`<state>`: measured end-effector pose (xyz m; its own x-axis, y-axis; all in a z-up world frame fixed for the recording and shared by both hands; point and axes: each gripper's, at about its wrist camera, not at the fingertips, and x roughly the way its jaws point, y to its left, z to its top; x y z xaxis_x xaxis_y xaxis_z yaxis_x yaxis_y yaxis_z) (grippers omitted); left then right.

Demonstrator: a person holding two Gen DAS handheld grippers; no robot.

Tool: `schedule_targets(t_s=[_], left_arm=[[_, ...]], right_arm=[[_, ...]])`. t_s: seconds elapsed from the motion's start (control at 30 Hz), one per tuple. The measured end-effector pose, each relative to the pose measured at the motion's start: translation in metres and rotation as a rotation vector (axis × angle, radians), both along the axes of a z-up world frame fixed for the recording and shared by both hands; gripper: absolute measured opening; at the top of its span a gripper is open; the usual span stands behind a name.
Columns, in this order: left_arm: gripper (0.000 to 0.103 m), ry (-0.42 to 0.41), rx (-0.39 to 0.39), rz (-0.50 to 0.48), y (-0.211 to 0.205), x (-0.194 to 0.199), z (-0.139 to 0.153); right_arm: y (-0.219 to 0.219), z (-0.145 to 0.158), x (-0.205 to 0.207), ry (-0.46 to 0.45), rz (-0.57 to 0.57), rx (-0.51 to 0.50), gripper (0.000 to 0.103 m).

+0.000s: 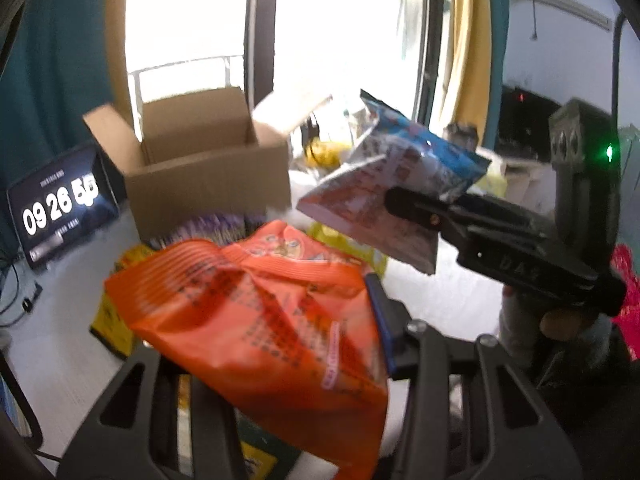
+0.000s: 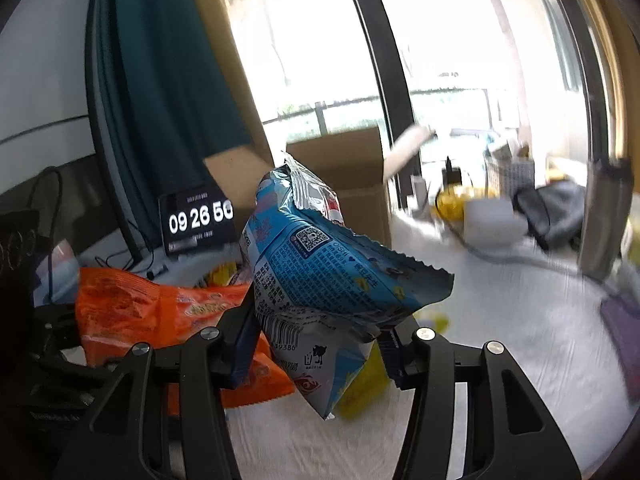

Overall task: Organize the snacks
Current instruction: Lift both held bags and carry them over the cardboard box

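Both views are smeared by motion, so the print on the packets and the far clutter are hard to read. The orange snack bag [image 1: 272,320] fills the lower middle of the left wrist view and hides most of the left hand-held gripper [image 1: 280,364], which is clenched on it; only one blue finger pad [image 1: 380,320] shows at the bag's right edge. The right hand-held gripper [image 2: 316,344] grasps the blue snack bag [image 2: 320,280] low down, and the bag's bottom corner hangs below the pads, covering a yellow packet [image 2: 364,384] on the white surface [image 2: 500,340]. Both bags are held up off the surface, near each other. The open cardboard box [image 1: 200,176] stands beyond them with its flaps spread and its mouth clear, though its floor is out of sight. A tablet showing a clock [image 1: 60,208] leans just left of the box. More packets, purple and yellow, lie between the bags and the box. To the right the surface is mostly bare up to blurred items by the window [image 2: 440,60].
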<state>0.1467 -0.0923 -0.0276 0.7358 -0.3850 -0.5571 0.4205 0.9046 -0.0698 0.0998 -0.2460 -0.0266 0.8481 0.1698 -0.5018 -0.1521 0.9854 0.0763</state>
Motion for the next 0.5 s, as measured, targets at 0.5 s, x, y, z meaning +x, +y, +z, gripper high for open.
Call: schedule_targets(t_s=[0.5], left_arm=[[0.045,-0.208,-0.024,0.172,0.073,0.104,0.062]], right_arm=[[0.005,0.042,0.116,-0.052,-0.018,-0.072,0.055]])
